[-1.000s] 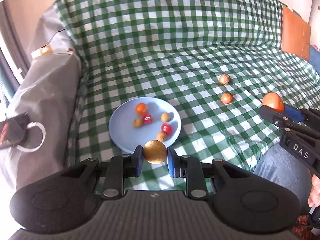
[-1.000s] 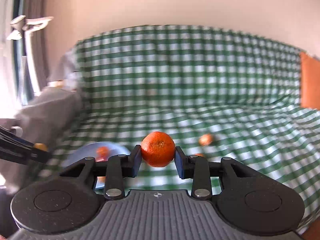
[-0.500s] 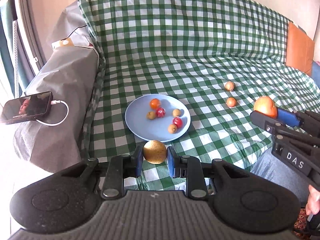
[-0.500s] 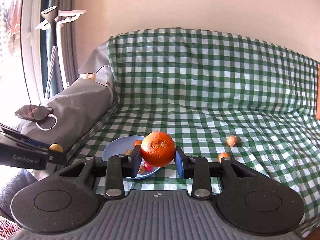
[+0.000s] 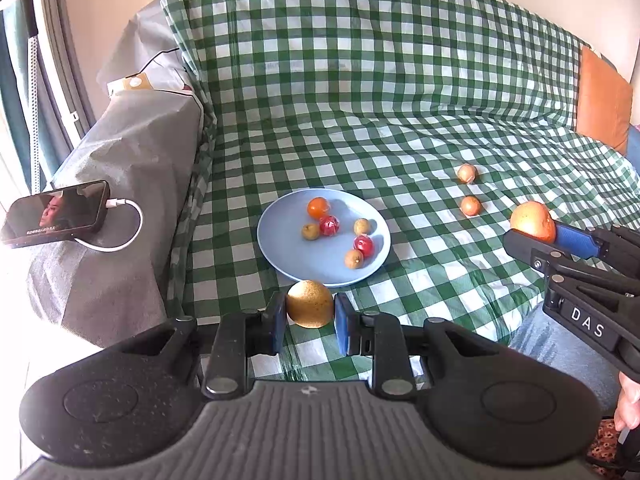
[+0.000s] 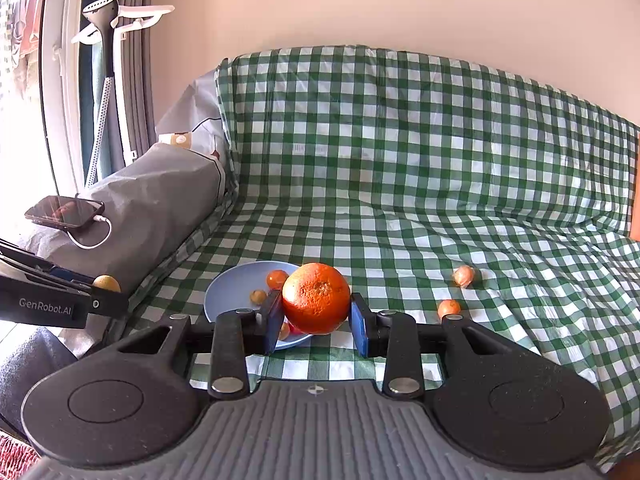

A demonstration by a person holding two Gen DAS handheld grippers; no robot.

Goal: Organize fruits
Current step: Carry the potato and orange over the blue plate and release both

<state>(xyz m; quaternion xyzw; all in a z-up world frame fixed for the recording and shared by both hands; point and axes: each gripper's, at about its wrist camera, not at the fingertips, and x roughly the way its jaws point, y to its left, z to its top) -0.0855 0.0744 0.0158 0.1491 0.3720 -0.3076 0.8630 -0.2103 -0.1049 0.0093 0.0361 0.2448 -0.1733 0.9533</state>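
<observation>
My left gripper [image 5: 310, 320] is shut on a brown-yellow round fruit [image 5: 309, 309], held just in front of the near rim of a blue plate [image 5: 280, 256]. The plate holds several small fruits, among them a small orange one [image 5: 318, 207] and two red ones [image 5: 329, 225]. My right gripper [image 6: 316, 320] is shut on a large orange [image 6: 316, 298], held above the sofa to the right of the plate [image 6: 228, 296]; it also shows in the left wrist view [image 5: 534, 222]. Two small orange-brown fruits [image 5: 467, 173] [image 5: 470, 205] lie loose on the checked cloth.
A green-and-white checked cloth [image 5: 360, 100] covers the sofa. A grey armrest [image 5: 128, 184] on the left carries a phone [image 5: 56, 213] with a white cable. An orange cushion [image 5: 602, 100] sits at the far right. A person's jeans-clad leg [image 5: 560, 344] is lower right.
Both grippers have drawn back and risen from the sofa with their fruits still held, so the plate looks smaller and farther away. The armrest and phone have come into view.
</observation>
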